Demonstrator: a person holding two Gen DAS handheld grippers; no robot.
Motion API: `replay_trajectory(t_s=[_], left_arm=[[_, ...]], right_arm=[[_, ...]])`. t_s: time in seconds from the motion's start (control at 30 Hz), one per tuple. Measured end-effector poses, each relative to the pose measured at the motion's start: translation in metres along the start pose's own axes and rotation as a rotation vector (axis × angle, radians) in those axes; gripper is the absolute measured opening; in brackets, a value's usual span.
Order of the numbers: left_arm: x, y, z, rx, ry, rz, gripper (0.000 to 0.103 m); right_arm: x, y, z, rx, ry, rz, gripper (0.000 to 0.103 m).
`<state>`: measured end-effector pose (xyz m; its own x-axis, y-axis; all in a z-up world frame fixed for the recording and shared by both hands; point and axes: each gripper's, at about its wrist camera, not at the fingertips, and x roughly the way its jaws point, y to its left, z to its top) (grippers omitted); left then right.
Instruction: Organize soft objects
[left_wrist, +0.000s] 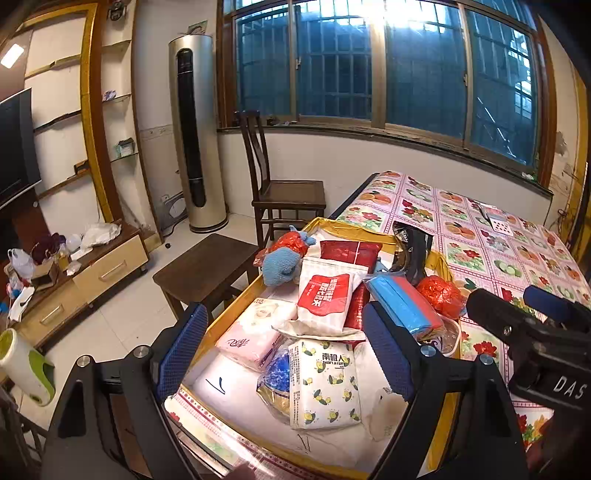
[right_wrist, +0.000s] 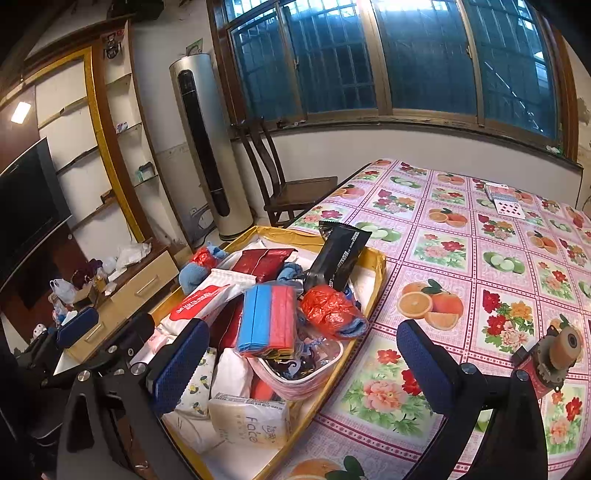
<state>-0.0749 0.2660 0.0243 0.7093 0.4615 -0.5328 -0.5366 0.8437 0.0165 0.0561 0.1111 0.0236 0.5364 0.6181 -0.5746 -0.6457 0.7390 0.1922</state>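
A shallow gold-rimmed tray (left_wrist: 441, 262) sits at the near left corner of the desk (right_wrist: 480, 258), which is covered in a flowered cloth, and it is heaped with soft packs. Both claws hang above it with nothing in them.

The left claw (left_wrist: 284, 354) is spread wide, its two blue pads straddling the near end of the pile. Directly between and just beyond those pads lies the lemon-print tissue pack (left_wrist: 323, 384), flat, its long axis running away from the claw, roughly in line with the fingers. A pink tissue pack (left_wrist: 251, 334) lies just to its left and a white-and-red pack (left_wrist: 325, 299) further back. So the left claw is plainly the nearer one to that pack, and to my eye it need only drop and close across the short width.

The right claw (right_wrist: 299, 369) is also wide open, but it sits over the tray's right rim: its left pad is above the packs, its right pad out over bare cloth. A blue-and-red folded bundle (right_wrist: 267, 319) and a crumpled red bag (right_wrist: 328, 308) lie just ahead of it, towards its left side, with a black sachet (right_wrist: 338, 254) propped against the far rim. The beige face pack (right_wrist: 247, 421) lies just below its left pad.
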Motion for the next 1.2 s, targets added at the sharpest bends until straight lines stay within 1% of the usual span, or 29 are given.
replay_trajectory(t_s=[0.07, 0.2, 0.23, 0.3, 0.4, 0.47, 0.63, 0.77, 0.8, 0.83, 1.03, 1.1, 1.2], left_arm=[[0.0022, -0.0035, -0.0001, 0.029, 0.004, 0.022, 0.087], [0.0069, -0.0001, 0.0002, 0.007, 0.035, -0.035, 0.087], [0.0075, 0.0004, 0.0003, 0.007, 0.034, -0.039, 0.087], [0.0077, -0.0016, -0.0002, 0.026, 0.020, -0.004, 0.087], [0.0097, 0.0011, -0.0009, 0.010, 0.029, -0.022, 0.087], [0.0102, 0.0007, -0.0012, 0.015, 0.031, -0.013, 0.087], [0.0102, 0.0013, -0.0014, 0.011, 0.032, -0.024, 0.087], [0.0082, -0.0004, 0.0005, 0.018, 0.017, -0.041, 0.087], [0.0074, 0.0000, 0.0008, 0.016, 0.013, -0.053, 0.088], [0.0065, -0.0002, 0.0010, 0.017, 0.008, -0.057, 0.091], [0.0036, 0.0013, 0.0015, 0.018, -0.016, -0.074, 0.101], [0.0022, 0.0016, 0.0013, 0.019, -0.030, -0.077, 0.101], [0.0023, 0.0016, 0.0014, 0.020, -0.027, -0.082, 0.102]], right_arm=[[0.0003, -0.0013, -0.0002, 0.002, 0.004, 0.002, 0.102], [0.0010, -0.0031, -0.0022, 0.005, 0.007, -0.001, 0.102], [0.0014, -0.0040, -0.0026, 0.008, 0.008, -0.002, 0.102], [0.0031, -0.0051, -0.0034, 0.013, 0.014, -0.001, 0.102], [0.0043, -0.0045, -0.0045, 0.011, 0.017, -0.003, 0.102], [0.0045, -0.0042, -0.0048, 0.009, 0.017, 0.000, 0.102], [0.0050, -0.0034, -0.0051, 0.002, 0.020, 0.001, 0.102], [0.0036, -0.0028, -0.0050, -0.002, 0.016, -0.003, 0.102], [0.0034, -0.0027, -0.0049, -0.002, 0.017, -0.002, 0.102], [0.0033, -0.0026, -0.0049, -0.001, 0.017, -0.003, 0.102], [0.0005, -0.0056, -0.0044, 0.007, 0.007, 0.003, 0.102], [-0.0005, -0.0072, -0.0041, 0.010, 0.005, 0.002, 0.102], [-0.0021, -0.0089, -0.0040, 0.014, 0.000, 0.005, 0.102]])
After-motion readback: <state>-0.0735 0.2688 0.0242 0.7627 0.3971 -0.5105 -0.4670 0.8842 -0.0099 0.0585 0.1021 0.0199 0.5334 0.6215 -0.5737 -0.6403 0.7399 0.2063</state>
